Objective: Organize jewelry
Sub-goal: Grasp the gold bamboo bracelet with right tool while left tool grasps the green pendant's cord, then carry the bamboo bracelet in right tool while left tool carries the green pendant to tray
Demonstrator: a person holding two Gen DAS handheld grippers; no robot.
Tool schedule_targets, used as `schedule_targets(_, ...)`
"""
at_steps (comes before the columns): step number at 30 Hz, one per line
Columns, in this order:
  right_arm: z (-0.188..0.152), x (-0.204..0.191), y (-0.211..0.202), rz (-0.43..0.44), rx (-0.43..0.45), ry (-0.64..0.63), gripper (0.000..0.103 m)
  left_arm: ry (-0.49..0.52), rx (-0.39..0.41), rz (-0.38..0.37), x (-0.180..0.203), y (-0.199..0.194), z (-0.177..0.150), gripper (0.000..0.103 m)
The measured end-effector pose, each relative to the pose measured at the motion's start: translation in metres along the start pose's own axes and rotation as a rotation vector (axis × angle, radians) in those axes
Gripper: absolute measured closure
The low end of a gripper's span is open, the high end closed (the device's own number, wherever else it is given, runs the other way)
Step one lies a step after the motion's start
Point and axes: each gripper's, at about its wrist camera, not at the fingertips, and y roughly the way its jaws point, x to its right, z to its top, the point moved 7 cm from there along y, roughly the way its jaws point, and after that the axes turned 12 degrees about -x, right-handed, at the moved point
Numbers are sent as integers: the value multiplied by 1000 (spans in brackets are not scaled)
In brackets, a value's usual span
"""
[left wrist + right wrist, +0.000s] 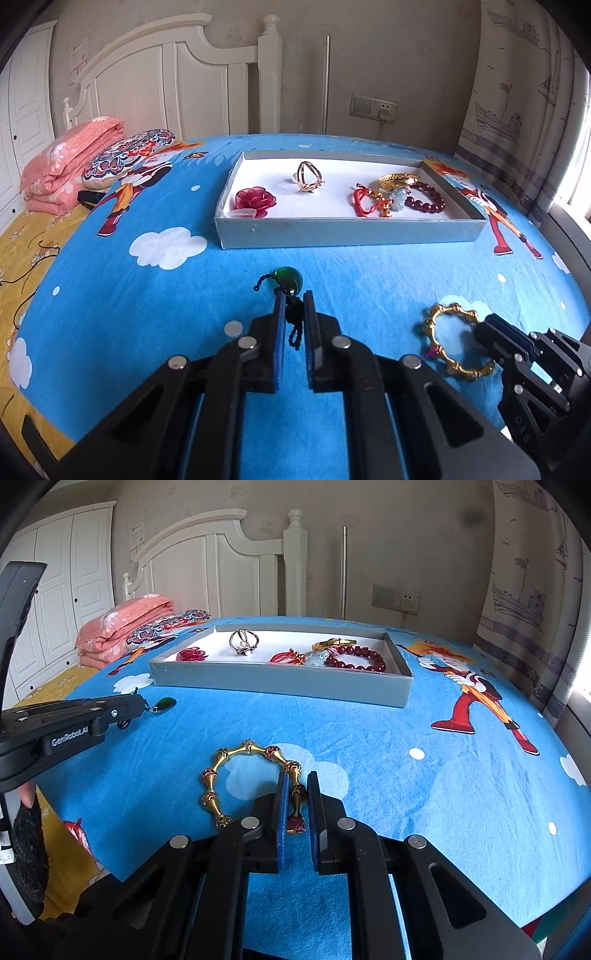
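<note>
Left wrist view. The left gripper is closed on the black cord of a green pendant; the stone sits just past the fingertips on the blue cartoon bedsheet, and the knotted cord hangs down between the blue pads. Beyond it, toward the far edge of the bed, lies a shallow grey tray with a white floor. Its left end holds a red fabric rose; near its middle stands a gold wire ring piece; its right end holds a red cord bracelet, a dark red bead bracelet and a gold bangle, clustered and touching. At the bed's near right edge, the right gripper meets a gold segmented bracelet lying on the sheet.

Right wrist view. The right gripper is closed on the right-hand segments of the gold segmented bracelet, whose loop rests flat on the bedsheet over a white cloud print. The left gripper enters from the left edge, the green pendant just at its tip, near the grey tray's front wall. Folded pink bedding lies at the bed's far left corner, before a white headboard.
</note>
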Motion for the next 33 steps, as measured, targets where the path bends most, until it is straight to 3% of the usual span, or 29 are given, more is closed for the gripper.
schedule_targets(10,2,-8,-27,-5,90,-25,93,32,76,-10,6,-36,-25,94)
schedule_targets(21,12,-28,-65,-26,207,-86,93,71,158,-29,20,-61,-27,94)
schedule_targets(33,18,-36,-84,-48,259,-114,93,79,206,-16,21,-74,-24,94)
